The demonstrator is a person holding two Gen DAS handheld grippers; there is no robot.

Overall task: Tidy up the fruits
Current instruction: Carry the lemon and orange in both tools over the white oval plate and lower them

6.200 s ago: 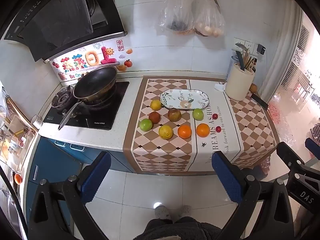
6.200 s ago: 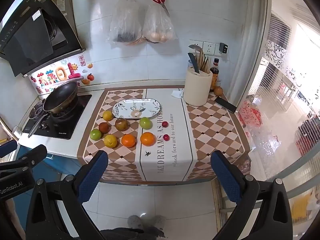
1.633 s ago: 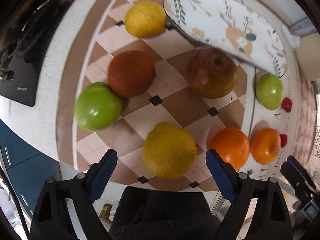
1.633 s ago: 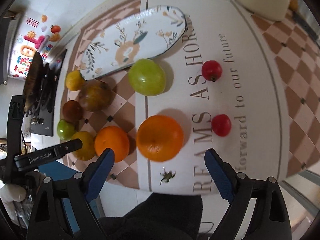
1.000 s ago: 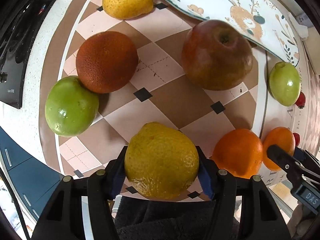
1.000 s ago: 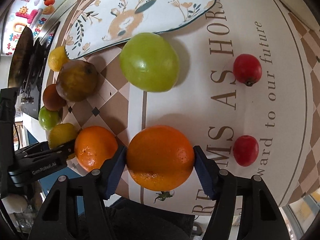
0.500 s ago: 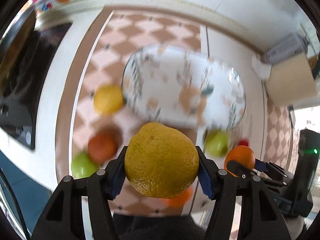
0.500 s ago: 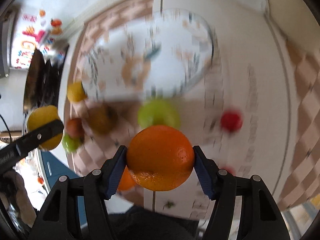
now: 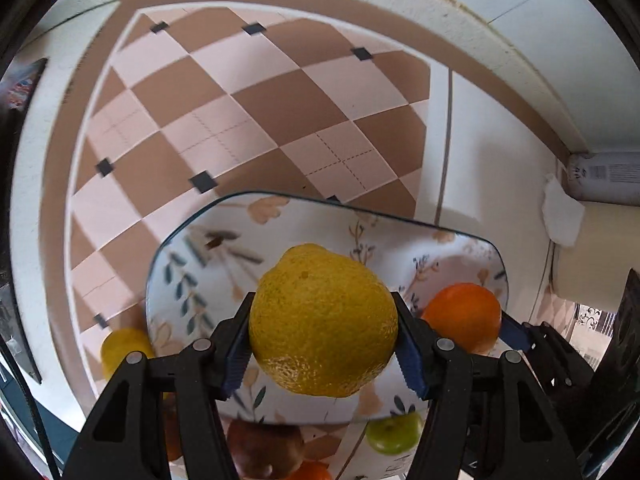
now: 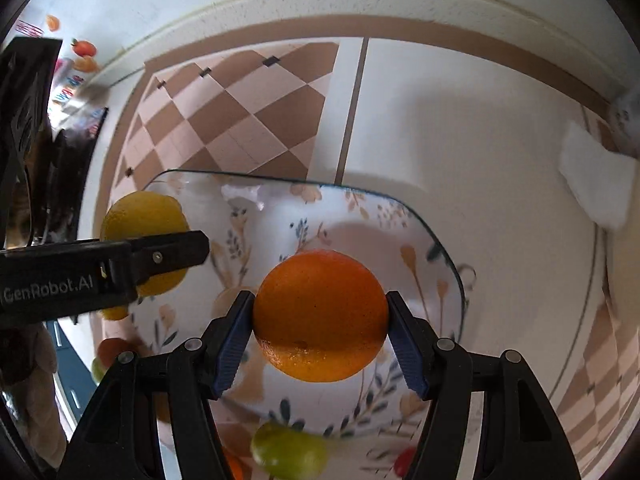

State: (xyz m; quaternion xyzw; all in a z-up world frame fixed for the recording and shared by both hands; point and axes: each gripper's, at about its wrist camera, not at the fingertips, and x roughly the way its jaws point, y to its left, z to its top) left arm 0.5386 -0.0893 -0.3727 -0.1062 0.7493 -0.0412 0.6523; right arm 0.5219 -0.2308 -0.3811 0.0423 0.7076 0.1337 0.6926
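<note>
My left gripper [image 9: 323, 338] is shut on a yellow lemon [image 9: 323, 320] and holds it above the left half of the floral plate [image 9: 192, 256]. My right gripper [image 10: 320, 338] is shut on an orange [image 10: 320, 316], hanging over the plate's [image 10: 420, 248] right half. From the left wrist view that orange [image 9: 462, 316] shows to the right of the lemon. The right wrist view has the lemon [image 10: 142, 220] in the left gripper's black arm at the plate's left end. Nothing lies on the plate that I can see.
Other fruit sits on the checkered mat [image 9: 248, 104] near the plate's front edge: a small lemon [image 9: 122, 350], a brown-red apple [image 9: 264, 450], a green fruit [image 9: 394, 432] and another orange [image 9: 312, 472]. A white tissue [image 10: 596, 184] and a cream holder [image 9: 596, 248] stand at the right, the wall behind.
Both grippers shut on their fruit, lifted it off the mat and carried it toward the wall, and now hang over the plate. The rest of the fruit stayed put.
</note>
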